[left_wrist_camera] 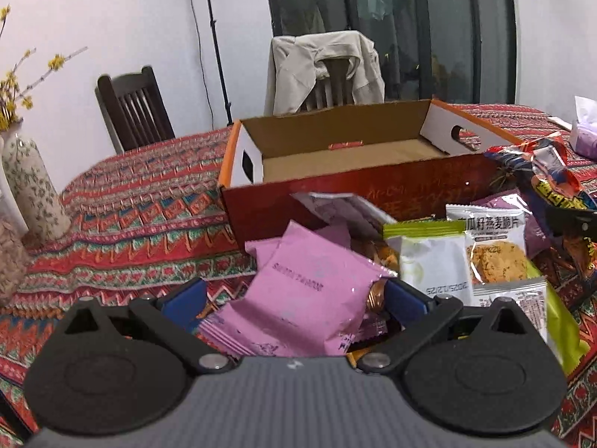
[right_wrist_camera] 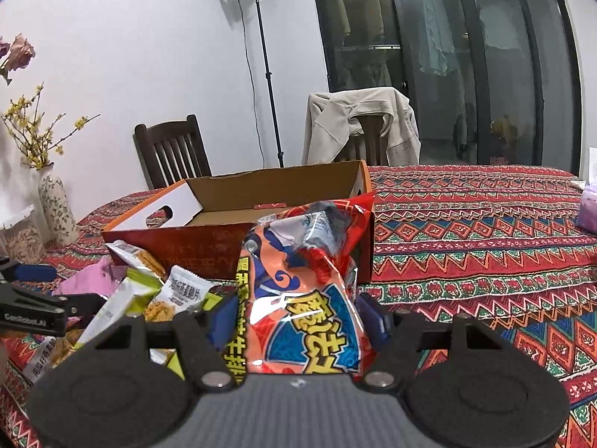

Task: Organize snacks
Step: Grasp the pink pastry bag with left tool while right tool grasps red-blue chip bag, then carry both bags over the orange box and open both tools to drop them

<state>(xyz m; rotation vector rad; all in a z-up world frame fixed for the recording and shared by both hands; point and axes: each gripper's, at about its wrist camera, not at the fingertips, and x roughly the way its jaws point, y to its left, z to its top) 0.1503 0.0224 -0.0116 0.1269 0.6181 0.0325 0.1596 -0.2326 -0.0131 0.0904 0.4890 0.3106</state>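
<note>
My right gripper (right_wrist_camera: pixel 298 317) is shut on a shiny orange-and-blue snack bag (right_wrist_camera: pixel 298 280) and holds it upright in front of the red cardboard box (right_wrist_camera: pixel 209 246). That bag also shows at the right edge of the left wrist view (left_wrist_camera: pixel 548 171). My left gripper (left_wrist_camera: pixel 294 295) stands open around a pink packet (left_wrist_camera: pixel 309 287) that lies tilted on a stack of pink packets. Its right pad is at the packet's corner, and cloth shows between the left pad and the packet. Beside it lie a white-and-green packet (left_wrist_camera: pixel 433 265) and an oat-crisp packet (left_wrist_camera: pixel 492 246). The red box (left_wrist_camera: pixel 335 183) sits open-topped just behind the pile.
The patterned tablecloth (right_wrist_camera: pixel 485 242) covers the whole table. A flowered vase (left_wrist_camera: pixel 30 186) and a jar (right_wrist_camera: pixel 22 239) stand at the left. A purple tissue box (right_wrist_camera: pixel 589 209) is at the far right. Two chairs (left_wrist_camera: pixel 130 108), one draped with a jacket (left_wrist_camera: pixel 324 67), stand behind the table.
</note>
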